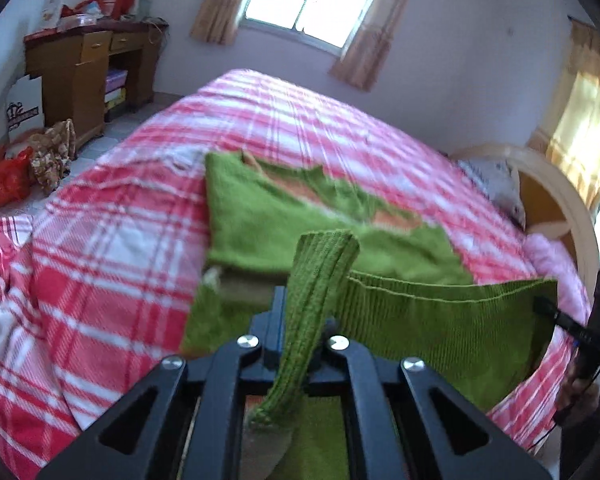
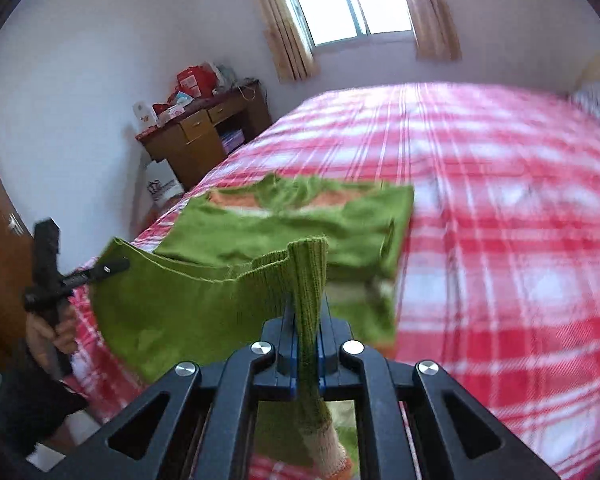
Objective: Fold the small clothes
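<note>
A green knitted sweater [image 1: 284,216] is lying on a red plaid bed [image 1: 112,240], its ribbed hem [image 1: 440,320] lifting off it. The left gripper [image 1: 300,320] and right gripper [image 2: 306,320] are each pinching a hem corner tightly.

A red-and-white plaid bedspread [image 1: 148,184] covers the bed. A cluttered wooden desk [image 1: 88,68] stands by the wall, under a bright curtained window [image 2: 352,0].
</note>
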